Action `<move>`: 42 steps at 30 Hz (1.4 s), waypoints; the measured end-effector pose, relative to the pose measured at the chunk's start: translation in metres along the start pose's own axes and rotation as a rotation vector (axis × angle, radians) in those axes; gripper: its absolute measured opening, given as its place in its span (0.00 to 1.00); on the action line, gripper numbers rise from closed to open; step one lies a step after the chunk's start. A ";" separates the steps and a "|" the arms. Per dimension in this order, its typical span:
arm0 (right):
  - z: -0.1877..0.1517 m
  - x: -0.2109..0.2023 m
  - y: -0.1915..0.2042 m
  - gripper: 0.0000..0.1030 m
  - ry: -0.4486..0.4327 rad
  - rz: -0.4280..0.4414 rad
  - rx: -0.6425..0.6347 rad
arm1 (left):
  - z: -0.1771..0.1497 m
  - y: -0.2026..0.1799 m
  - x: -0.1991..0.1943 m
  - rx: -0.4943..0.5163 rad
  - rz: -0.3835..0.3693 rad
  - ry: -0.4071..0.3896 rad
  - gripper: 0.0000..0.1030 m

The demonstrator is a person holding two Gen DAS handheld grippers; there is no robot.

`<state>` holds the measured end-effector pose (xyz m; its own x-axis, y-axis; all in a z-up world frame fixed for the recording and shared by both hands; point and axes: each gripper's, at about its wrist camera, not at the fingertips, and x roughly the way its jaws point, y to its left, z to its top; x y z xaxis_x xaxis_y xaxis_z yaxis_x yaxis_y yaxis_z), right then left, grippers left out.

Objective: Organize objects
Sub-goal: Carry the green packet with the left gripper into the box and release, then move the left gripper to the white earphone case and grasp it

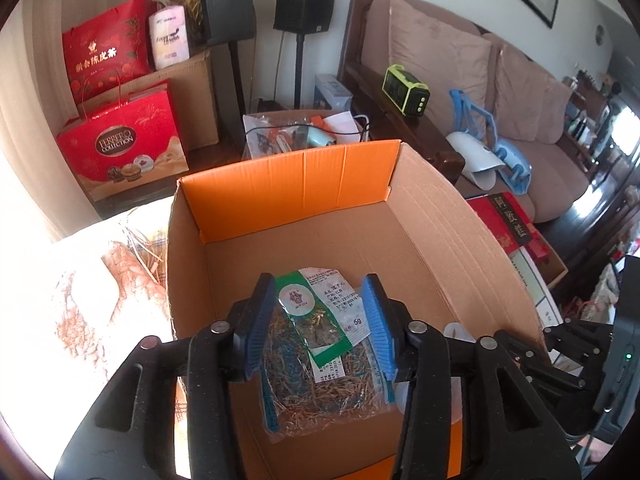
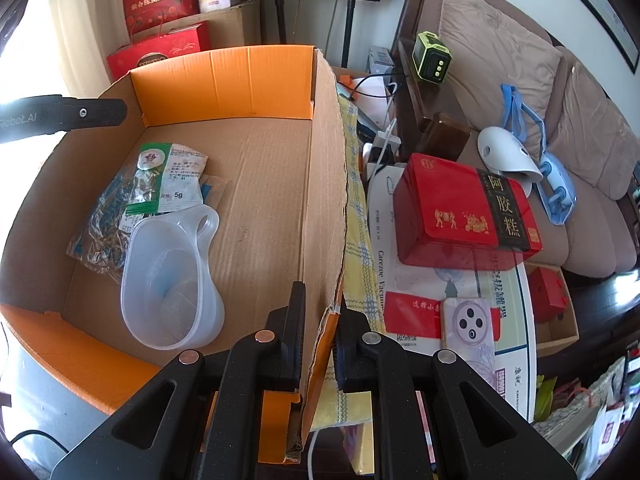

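- Inside the cardboard box, on its floor by the left wall, lies a clear packet of dried herbs, and a smaller green-and-white sachet rests on top of it.
- Just beside those packets, nearer the box's front edge, a translucent plastic scoop cup lies on its side, handle toward the sachet.
- Over the box's floor the left gripper hangs with its blue-padded fingers spread; the packets lie below, between them, and the pads are clear of the plastic.
- At the box's right wall the right gripper is pressed together, pinching the torn cardboard edge, one finger inside the box and one outside.
- Outside the box, to its right, a red tin sits on a white carton, with a phone lying nearer the camera.
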<state>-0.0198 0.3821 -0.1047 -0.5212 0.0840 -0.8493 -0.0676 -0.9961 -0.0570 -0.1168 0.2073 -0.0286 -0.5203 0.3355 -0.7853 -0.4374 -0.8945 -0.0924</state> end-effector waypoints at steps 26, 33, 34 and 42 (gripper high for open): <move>-0.001 0.000 -0.001 0.12 0.002 -0.003 0.002 | -0.011 0.131 -0.035 -0.198 0.130 -0.054 0.85; 0.000 0.000 -0.001 0.12 0.003 -0.003 -0.001 | -0.013 0.198 -0.016 -0.345 0.151 0.008 0.85; 0.000 0.000 -0.001 0.12 0.004 -0.004 -0.002 | -0.014 0.205 -0.013 -0.358 0.160 0.014 0.85; -0.002 -0.002 -0.001 0.12 0.007 -0.008 -0.005 | -0.011 0.232 0.017 -0.404 0.162 0.075 0.85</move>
<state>-0.0171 0.3827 -0.1042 -0.5145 0.0917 -0.8525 -0.0677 -0.9955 -0.0662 -0.2189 0.0017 -0.0700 -0.4977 0.1725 -0.8500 -0.0246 -0.9824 -0.1849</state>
